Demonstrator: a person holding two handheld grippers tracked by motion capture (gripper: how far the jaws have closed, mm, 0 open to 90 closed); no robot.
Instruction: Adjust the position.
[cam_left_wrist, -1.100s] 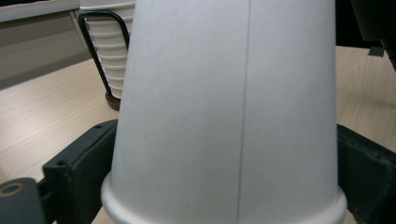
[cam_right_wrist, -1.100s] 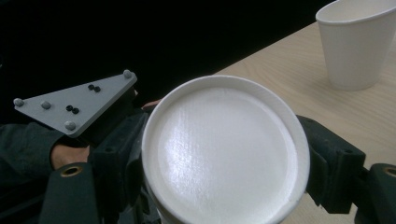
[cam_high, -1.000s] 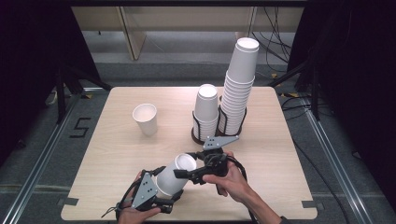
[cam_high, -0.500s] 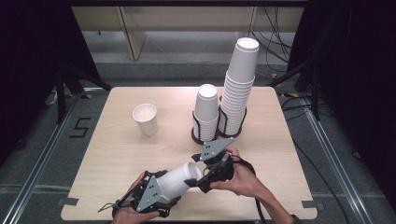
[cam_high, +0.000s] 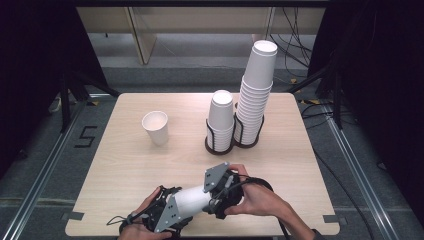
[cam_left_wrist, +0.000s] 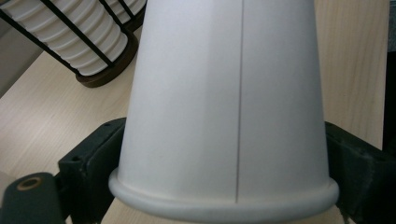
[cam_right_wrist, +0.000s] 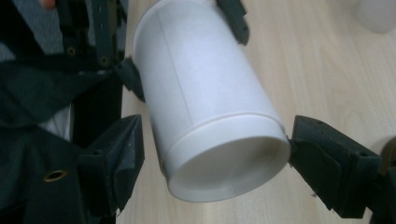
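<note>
Currently cup (cam_high: 192, 199) lies level, axis 8-to-2 o'clock: left fingers (cam_left_wrist: 88, 172) clamp rim end, having just closed; right fingers (cam_right_wrist: 114, 158) flank base, open.

Pale wood table (cam_high: 125, 165) on grey floor (cam_high: 45, 165); dark curtains (cam_high: 35, 50) both sides.
</note>
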